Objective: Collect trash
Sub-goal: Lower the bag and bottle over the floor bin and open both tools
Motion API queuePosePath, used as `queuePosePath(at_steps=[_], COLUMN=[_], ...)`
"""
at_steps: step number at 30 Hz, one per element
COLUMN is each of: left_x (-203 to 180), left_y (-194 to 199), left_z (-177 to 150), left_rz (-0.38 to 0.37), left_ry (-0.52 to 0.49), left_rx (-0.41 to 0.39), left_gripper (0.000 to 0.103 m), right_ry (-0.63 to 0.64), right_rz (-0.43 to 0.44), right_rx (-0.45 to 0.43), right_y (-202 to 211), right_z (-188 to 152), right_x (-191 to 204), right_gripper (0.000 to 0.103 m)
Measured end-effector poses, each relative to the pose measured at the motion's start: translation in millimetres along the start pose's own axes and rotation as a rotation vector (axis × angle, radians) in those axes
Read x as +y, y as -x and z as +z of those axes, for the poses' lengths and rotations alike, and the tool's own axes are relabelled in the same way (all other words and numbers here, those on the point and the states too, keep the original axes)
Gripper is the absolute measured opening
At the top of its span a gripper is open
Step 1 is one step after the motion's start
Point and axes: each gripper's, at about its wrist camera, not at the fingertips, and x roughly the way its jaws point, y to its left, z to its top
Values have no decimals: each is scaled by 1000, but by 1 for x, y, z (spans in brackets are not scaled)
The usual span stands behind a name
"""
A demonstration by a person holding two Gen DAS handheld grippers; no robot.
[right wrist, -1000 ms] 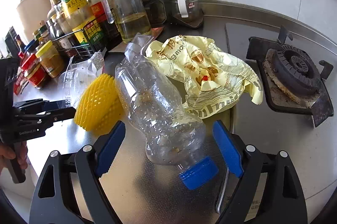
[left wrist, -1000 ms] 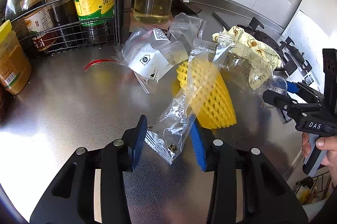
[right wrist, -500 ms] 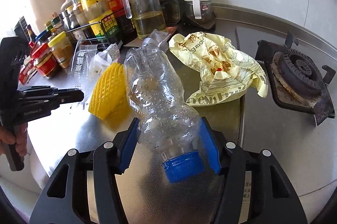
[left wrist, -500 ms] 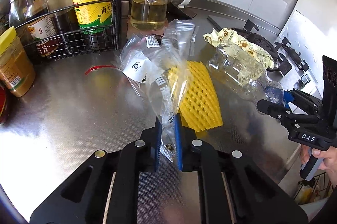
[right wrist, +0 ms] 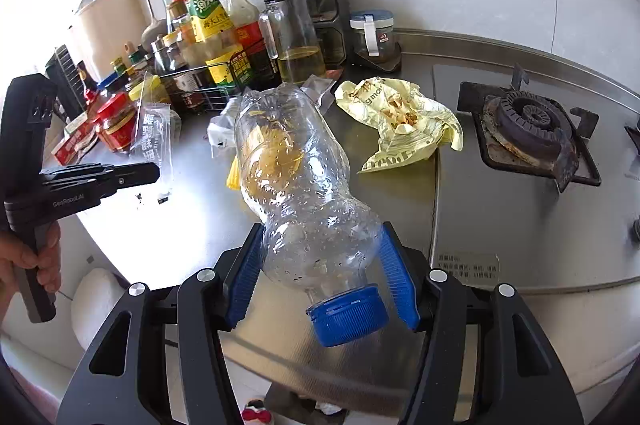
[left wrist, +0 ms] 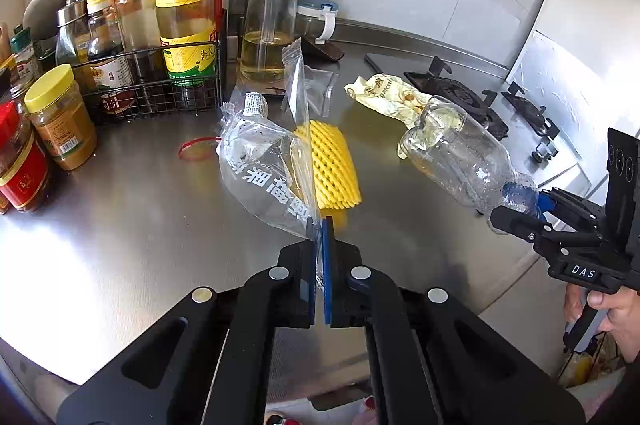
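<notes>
My left gripper [left wrist: 319,225] is shut on the corner of a clear plastic wrapper [left wrist: 262,169] with white print, which hangs lifted above the steel counter [left wrist: 120,225]. My right gripper [right wrist: 320,253] is shut on the neck end of a clear plastic bottle [right wrist: 296,177] with a blue cap [right wrist: 348,313], held off the counter. The same bottle [left wrist: 460,157] shows at the right of the left wrist view. On the counter lie a yellow foam fruit net [left wrist: 332,165], a crumpled yellow paper wrapper [right wrist: 400,121], another clear bag [left wrist: 316,85] and a red band [left wrist: 196,149].
A wire rack of sauce bottles [left wrist: 176,25] and jars [left wrist: 60,117] stands at the back left, beside an oil dispenser [left wrist: 268,25] and a lidded jar [right wrist: 370,33]. A gas burner [right wrist: 528,125] sits at the right. A hand [right wrist: 36,257] holds the left gripper's handle.
The left jaws closed on the clear wrapper and lifted it. The right jaws closed on the bottle and raised it off the counter. Both grippers drew back from the trash pile.
</notes>
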Motion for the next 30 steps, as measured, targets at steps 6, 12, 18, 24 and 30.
queuePosePath(at_steps=[6,12,18,24,30], left_x=[-30,-48,-59,-68,-63], left_y=[38,60,53,11,-52], left_z=[-34,-80,-134,-178,-212], left_rz=[-33,-58,-81,-101,-96], left_ry=[-8,10,58,81,140], left_rx=[-5,41,140,268,380], left_gripper=[1,1,1,1,1], right_ry=[10,45,45,22,-71], right_rz=[23,67,100,78,-30], right_rx=[14,81,180,323,442], right_y=[44,79,85,50,-18], right_z=[-39,-85,-135,-187,-234], right_x=[14,27,27,27,11], right_gripper=[59,59,59,59,59])
